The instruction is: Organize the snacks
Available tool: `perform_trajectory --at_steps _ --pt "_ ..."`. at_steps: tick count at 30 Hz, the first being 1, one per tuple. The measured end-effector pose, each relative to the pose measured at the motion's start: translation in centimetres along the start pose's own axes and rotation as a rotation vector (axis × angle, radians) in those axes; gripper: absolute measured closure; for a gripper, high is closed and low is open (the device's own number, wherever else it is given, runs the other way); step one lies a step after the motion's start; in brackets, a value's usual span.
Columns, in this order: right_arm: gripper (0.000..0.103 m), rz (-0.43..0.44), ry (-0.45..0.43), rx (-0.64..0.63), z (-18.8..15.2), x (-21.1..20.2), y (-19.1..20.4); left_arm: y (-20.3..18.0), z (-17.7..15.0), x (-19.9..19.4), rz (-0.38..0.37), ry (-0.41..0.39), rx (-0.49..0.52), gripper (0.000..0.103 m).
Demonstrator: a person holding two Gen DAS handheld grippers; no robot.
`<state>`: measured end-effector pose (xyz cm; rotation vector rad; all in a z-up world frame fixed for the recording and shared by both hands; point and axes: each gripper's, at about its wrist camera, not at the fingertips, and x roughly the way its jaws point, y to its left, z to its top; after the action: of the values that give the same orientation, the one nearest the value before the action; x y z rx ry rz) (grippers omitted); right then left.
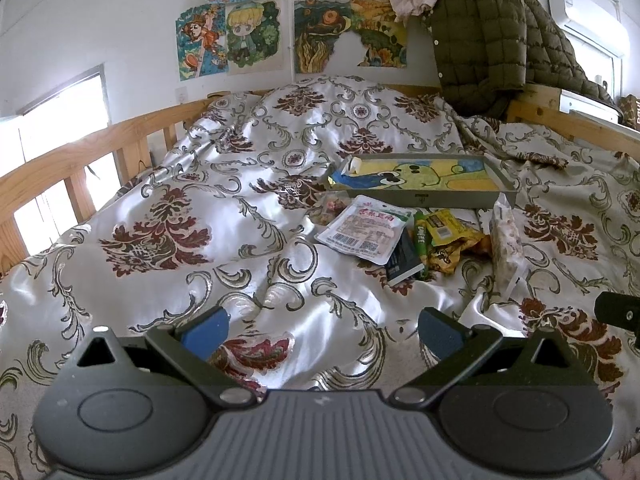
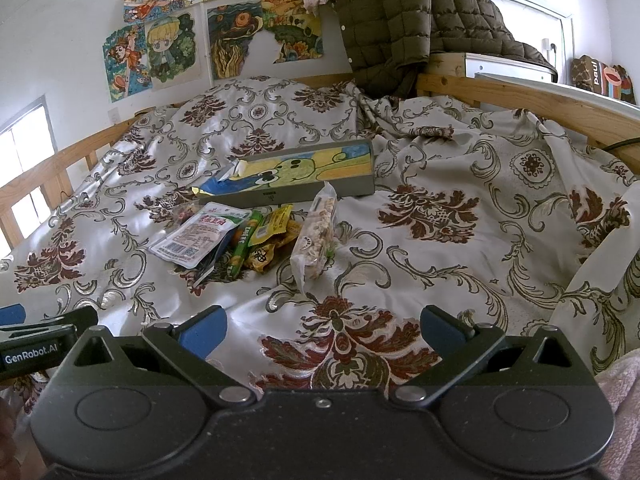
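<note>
A pile of snack packets lies on the bedspread in front of a grey tray (image 1: 424, 199) (image 2: 304, 196) lined with a cartoon drawing. The pile holds a white packet (image 1: 364, 228) (image 2: 200, 234), a green stick pack (image 1: 422, 236) (image 2: 244, 248), a yellow packet (image 1: 448, 228) (image 2: 274, 220) and a clear bag of pale pieces (image 1: 506, 244) (image 2: 318, 232). My left gripper (image 1: 322, 326) is open and empty, well short of the pile. My right gripper (image 2: 322, 326) is open and empty, also short of it.
A patterned satin bedspread (image 1: 240, 208) covers the bed. Wooden rails (image 1: 80, 152) (image 2: 520, 92) run along both sides. An olive quilted jacket (image 1: 488, 36) hangs at the head. The left gripper's body (image 2: 36, 344) shows at the right wrist view's left edge.
</note>
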<state>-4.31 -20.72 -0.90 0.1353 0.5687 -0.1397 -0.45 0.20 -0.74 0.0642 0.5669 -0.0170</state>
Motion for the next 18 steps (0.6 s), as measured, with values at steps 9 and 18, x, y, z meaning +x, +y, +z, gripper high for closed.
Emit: perform_trajectory --at_steps 9,18 --pt "0.001 0.0 0.0 0.001 -0.06 0.1 -0.06 -0.23 -0.27 0.13 -0.02 0.01 0.008 0.0" --pt "0.001 0.0 0.0 0.002 -0.11 0.16 -0.07 -0.73 -0.23 0.0 -0.041 0.013 0.022 0.0"
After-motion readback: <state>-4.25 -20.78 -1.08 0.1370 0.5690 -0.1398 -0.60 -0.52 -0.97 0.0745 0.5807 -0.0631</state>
